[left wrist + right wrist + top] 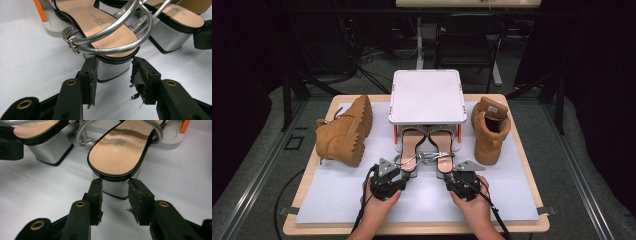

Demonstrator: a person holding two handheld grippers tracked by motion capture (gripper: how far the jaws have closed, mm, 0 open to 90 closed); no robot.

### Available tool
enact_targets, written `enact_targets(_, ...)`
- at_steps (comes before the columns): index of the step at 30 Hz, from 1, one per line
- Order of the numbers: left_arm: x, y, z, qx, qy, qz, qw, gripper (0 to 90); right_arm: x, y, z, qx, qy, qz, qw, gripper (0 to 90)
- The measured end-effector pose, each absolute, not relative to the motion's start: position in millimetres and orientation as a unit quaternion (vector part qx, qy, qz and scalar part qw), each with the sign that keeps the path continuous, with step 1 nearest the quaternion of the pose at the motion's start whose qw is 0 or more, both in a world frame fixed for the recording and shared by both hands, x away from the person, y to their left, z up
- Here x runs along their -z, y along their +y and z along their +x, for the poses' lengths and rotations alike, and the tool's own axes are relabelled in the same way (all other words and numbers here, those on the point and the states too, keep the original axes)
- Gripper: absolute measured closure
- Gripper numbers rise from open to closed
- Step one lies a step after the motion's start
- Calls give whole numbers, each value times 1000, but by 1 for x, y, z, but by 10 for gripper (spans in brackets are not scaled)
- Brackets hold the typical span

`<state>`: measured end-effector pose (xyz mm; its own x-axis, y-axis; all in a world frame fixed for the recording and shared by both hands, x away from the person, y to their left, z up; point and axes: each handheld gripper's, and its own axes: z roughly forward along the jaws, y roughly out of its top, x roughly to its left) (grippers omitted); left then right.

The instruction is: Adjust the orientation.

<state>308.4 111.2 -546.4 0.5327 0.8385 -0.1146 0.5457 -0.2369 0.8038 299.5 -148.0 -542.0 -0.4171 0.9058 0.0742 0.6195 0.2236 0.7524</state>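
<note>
i have a hand-held gripper in each hand, each lined up on the block heel of one silver sandal; the pair sits on the counter (362,200) with toes tucked under the white rack (427,97) and heels toward me. the left hand-held gripper (113,72) has its jaws at a middling width around the heel of the left sandal (100,32); the left pad looks to touch the heel's side, the right pad (138,75) stands a little off, so i don't count it as gripped. the right hand-held gripper (115,191) is the same on the right sandal (120,150): jaws half narrowed either side of the heel, both pads just shy of it or barely grazing.

to do this well i'd squeeze both sets evenly onto the flat heel sides, low under the sole, staying clear of the loose straps (112,26). the worn pad lining may slip on the shiny heel, so grip firmly before drawing both sandals straight back from under the rack. the tan boots (344,132) on either side are well clear
</note>
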Motion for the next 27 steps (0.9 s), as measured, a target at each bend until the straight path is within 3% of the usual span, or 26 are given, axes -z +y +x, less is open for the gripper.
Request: enact_targets(27, 531, 109, 325, -165, 454, 763, 430, 580, 527, -149, 309, -382, 752, 498, 203, 659)
